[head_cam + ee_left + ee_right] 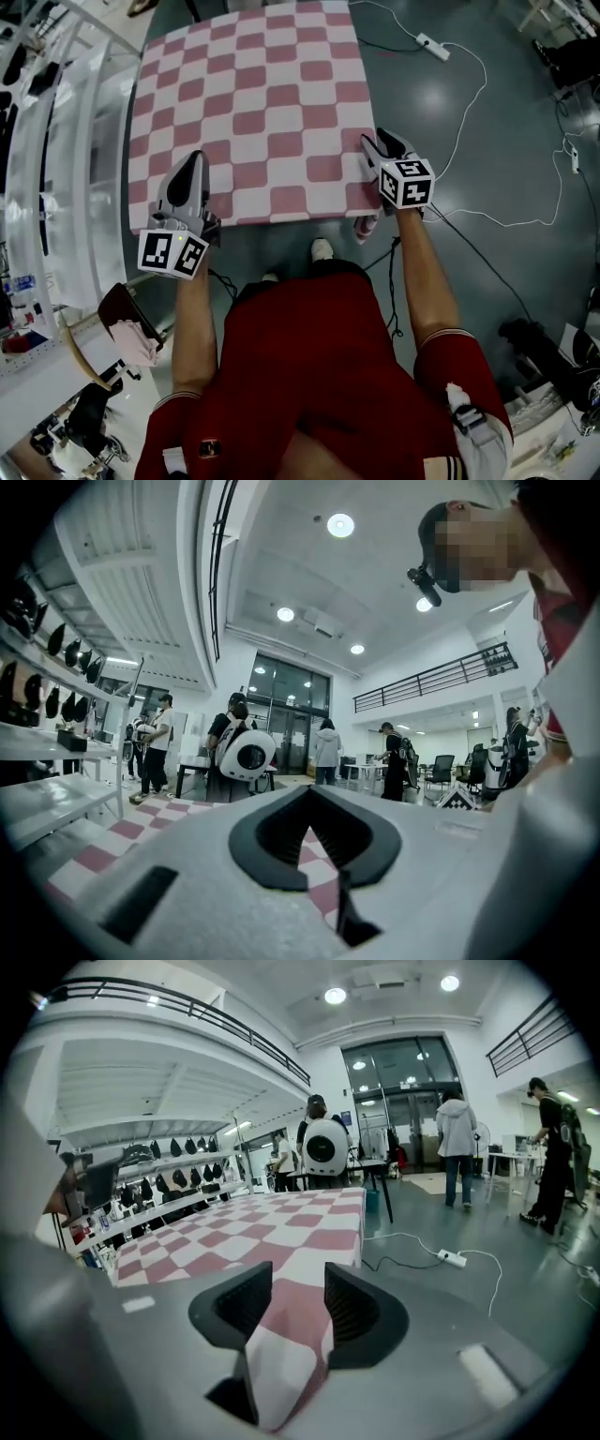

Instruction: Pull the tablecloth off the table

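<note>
A pink-and-white checked tablecloth (253,103) covers the table ahead of me. My left gripper (194,159) rests at the cloth's near-left corner. In the left gripper view its jaws (317,794) meet at the tips, with a strip of checked cloth (319,860) running between them. My right gripper (374,142) sits at the near-right corner. In the right gripper view it (298,1283) stands open, and a fold of the cloth (286,1335) hangs loose in the gap, while the rest of the tablecloth (281,1227) stretches away.
White shelving (56,141) runs along the left of the table. A power strip (433,45) with a white cable lies on the floor to the right. A dark stool with pink fabric (131,323) stands near my left. Several people stand far off (457,1124).
</note>
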`<state>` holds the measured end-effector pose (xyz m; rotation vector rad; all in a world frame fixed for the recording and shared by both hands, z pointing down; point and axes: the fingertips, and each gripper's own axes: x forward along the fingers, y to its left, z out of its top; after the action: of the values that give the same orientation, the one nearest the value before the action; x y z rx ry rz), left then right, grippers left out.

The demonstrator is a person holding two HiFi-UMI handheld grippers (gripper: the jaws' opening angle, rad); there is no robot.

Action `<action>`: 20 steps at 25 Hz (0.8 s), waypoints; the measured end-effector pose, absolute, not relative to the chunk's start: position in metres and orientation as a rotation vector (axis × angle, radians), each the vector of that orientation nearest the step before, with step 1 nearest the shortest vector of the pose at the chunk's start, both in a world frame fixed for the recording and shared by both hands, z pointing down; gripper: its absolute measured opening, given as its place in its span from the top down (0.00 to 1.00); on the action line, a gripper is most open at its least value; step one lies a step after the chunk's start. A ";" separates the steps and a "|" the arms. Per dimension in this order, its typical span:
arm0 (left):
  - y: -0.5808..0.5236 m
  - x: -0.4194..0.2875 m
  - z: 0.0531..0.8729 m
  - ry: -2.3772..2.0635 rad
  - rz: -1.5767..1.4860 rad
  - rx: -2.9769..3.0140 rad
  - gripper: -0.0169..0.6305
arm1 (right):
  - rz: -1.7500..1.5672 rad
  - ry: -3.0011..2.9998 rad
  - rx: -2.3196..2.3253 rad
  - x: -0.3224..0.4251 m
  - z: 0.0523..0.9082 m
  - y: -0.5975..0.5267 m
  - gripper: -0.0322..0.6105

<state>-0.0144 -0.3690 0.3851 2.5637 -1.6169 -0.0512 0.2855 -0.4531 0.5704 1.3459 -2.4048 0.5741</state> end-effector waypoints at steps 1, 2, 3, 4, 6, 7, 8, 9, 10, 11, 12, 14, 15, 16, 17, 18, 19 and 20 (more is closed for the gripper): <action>-0.370 -0.014 0.387 -1.623 -0.044 2.558 0.97 | 0.609 -2.398 1.337 0.287 0.577 -0.456 0.64; -0.371 -0.014 0.388 -1.630 -0.037 2.551 0.97 | 0.643 -2.392 1.328 0.289 0.584 -0.459 0.62; -0.372 -0.014 0.389 -1.638 -0.032 2.543 0.97 | 0.678 -2.385 1.318 0.290 0.590 -0.462 0.60; -0.373 -0.015 0.390 -1.646 -0.027 2.535 0.97 | 0.713 -2.378 1.307 0.291 0.595 -0.464 0.58; -0.375 -0.017 0.392 -1.661 -0.020 2.521 0.97 | 0.774 -2.359 1.287 0.292 0.607 -0.468 0.55; -0.376 -0.018 0.393 -1.669 -0.017 2.515 0.97 | 0.797 -2.350 1.279 0.292 0.612 -0.469 0.53; -0.377 -0.020 0.395 -1.676 -0.015 2.509 0.97 | 0.817 -2.343 1.271 0.293 0.617 -0.469 0.53; -0.377 -0.020 0.396 -1.683 -0.013 2.503 0.97 | 0.836 -2.338 1.261 0.293 0.621 -0.470 0.53; -0.377 -0.021 0.397 -1.689 -0.011 2.497 0.97 | 0.858 -2.334 1.250 0.293 0.625 -0.470 0.53; -0.378 -0.022 0.397 -1.695 -0.009 2.492 0.97 | 0.882 -2.331 1.235 0.293 0.628 -0.470 0.54; -0.379 -0.022 0.397 -1.700 -0.008 2.487 0.97 | 0.906 -2.331 1.219 0.292 0.630 -0.471 0.55; -0.380 -0.024 0.398 -1.711 -0.006 2.477 0.97 | 0.936 -2.335 1.194 0.289 0.631 -0.471 0.59; -0.380 -0.024 0.398 -1.716 -0.005 2.472 0.97 | 0.941 -2.335 1.190 0.288 0.630 -0.470 0.61; -0.380 -0.025 0.399 -1.721 -0.005 2.467 0.97 | 0.942 -2.331 1.190 0.288 0.630 -0.470 0.61; -0.380 -0.026 0.400 -1.727 -0.006 2.462 0.97 | 0.938 -2.323 1.196 0.288 0.630 -0.469 0.61; -0.380 -0.027 0.400 -1.733 -0.006 2.456 0.97 | 0.926 -2.308 1.210 0.289 0.630 -0.469 0.62; -0.380 -0.028 0.400 -1.739 -0.006 2.451 0.97 | 0.905 -2.287 1.232 0.290 0.629 -0.470 0.63; -0.381 -0.029 0.400 -1.744 -0.006 2.446 0.97 | 0.870 -2.257 1.262 0.292 0.627 -0.471 0.66</action>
<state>-0.0288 -0.3810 0.3999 2.4463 -1.7439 -0.0065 0.2917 -0.4707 0.6269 1.2623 -2.2574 0.8699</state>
